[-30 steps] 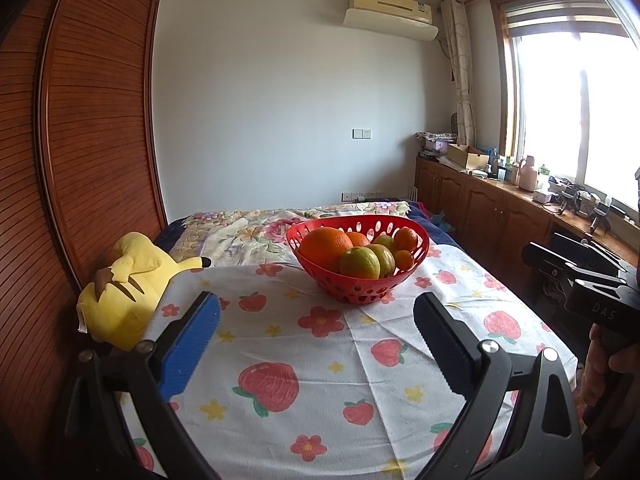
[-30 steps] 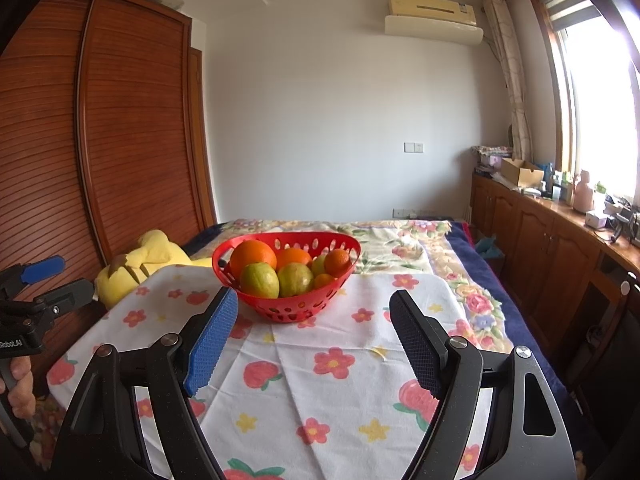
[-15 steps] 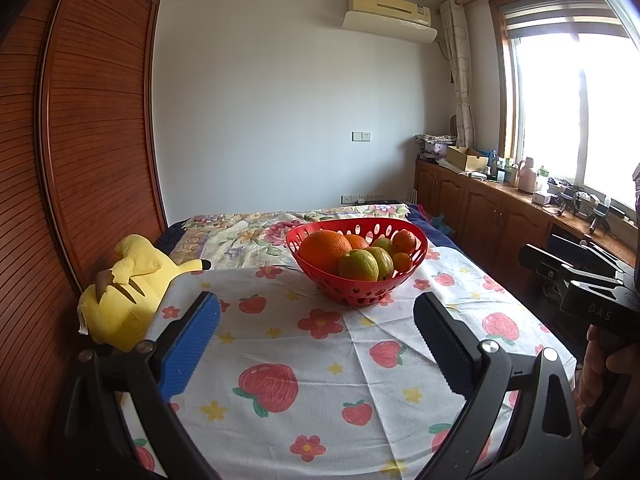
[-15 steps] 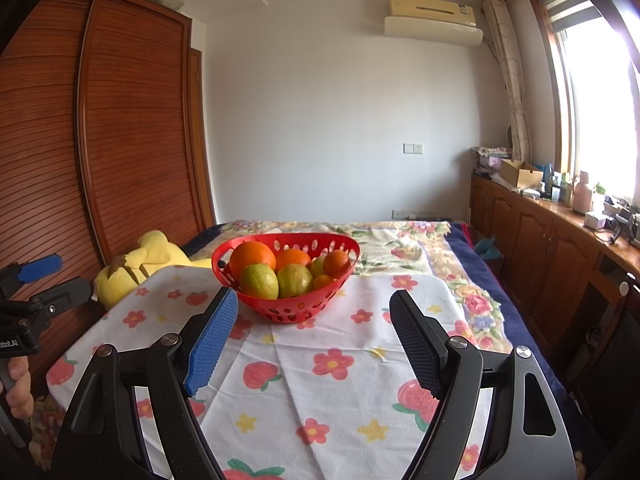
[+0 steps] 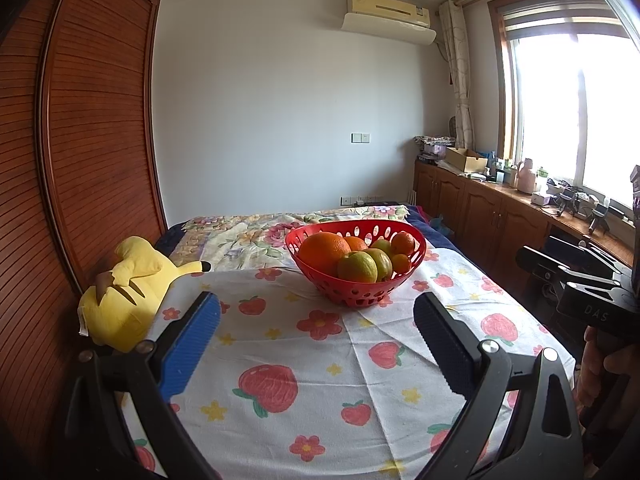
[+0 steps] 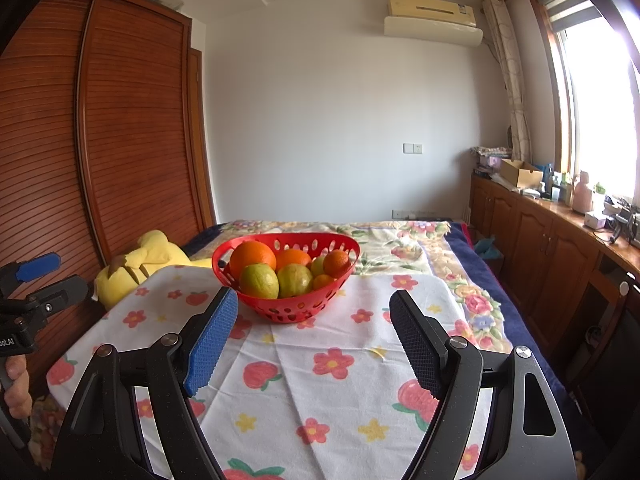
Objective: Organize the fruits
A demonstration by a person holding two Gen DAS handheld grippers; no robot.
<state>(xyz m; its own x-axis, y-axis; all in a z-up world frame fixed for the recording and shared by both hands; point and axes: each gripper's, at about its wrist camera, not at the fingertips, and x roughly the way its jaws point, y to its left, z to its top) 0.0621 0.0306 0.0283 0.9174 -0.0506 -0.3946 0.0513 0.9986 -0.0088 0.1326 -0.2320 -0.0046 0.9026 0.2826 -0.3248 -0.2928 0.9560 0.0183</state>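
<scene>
A red plastic basket [image 5: 356,298] stands on the flower-and-strawberry cloth [image 5: 304,360]. It holds a big orange [image 5: 325,247], smaller oranges and green-yellow fruits [image 5: 357,267]. The basket also shows in the right wrist view [image 6: 286,312], with the big orange [image 6: 253,258] and a green fruit [image 6: 259,281]. My left gripper [image 5: 316,316] is open and empty, short of the basket. My right gripper [image 6: 312,310] is open and empty, also just short of it.
A yellow plush toy [image 5: 124,284] lies at the cloth's left edge beside the wooden wardrobe [image 5: 80,160]. A counter with cabinets [image 6: 560,232] runs along the right wall under the window. The other gripper shows at each view's edge [image 5: 580,280] [image 6: 32,296].
Both views shift only slightly; the basket sits a touch higher in the left wrist view. Both grippers stay open and empty.
</scene>
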